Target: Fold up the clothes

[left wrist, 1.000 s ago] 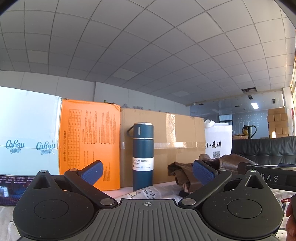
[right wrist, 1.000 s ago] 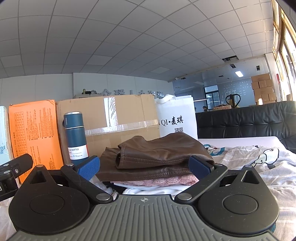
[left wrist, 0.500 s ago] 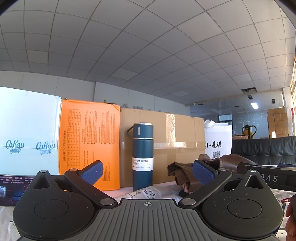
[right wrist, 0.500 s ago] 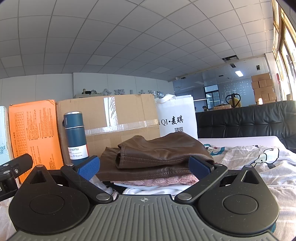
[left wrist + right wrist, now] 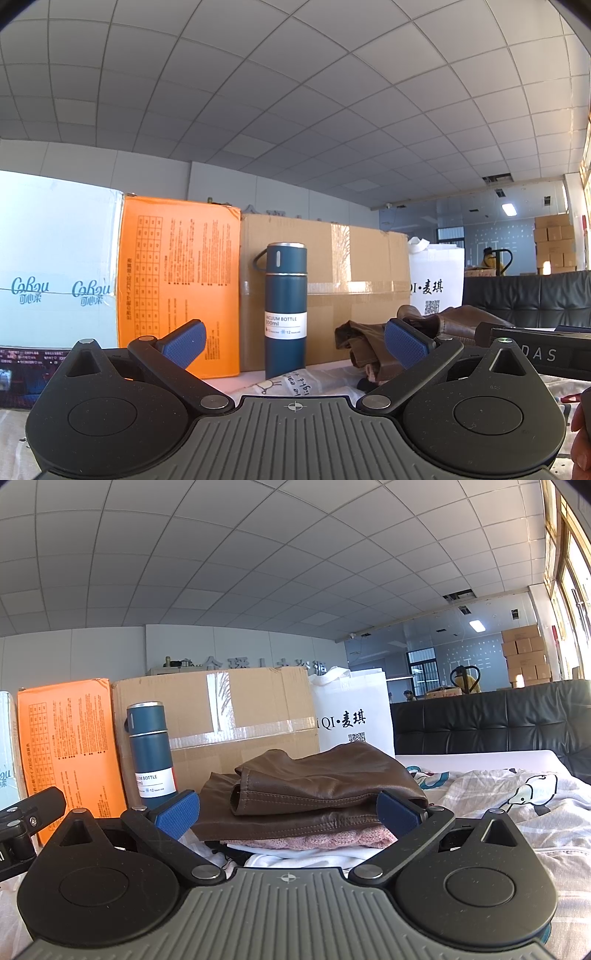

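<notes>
A folded brown leather jacket lies on top of a pink knit garment and white clothes in a stack. My right gripper is open and empty, low in front of this stack. A white printed garment lies spread to the right. In the left wrist view the brown jacket shows to the right. My left gripper is open and empty, facing the blue vacuum bottle. A white printed cloth lies below it.
An orange box, a cardboard box, a white-blue box and a white bag stand along the back. A black sofa is at right. The right gripper's body shows at the left view's right edge.
</notes>
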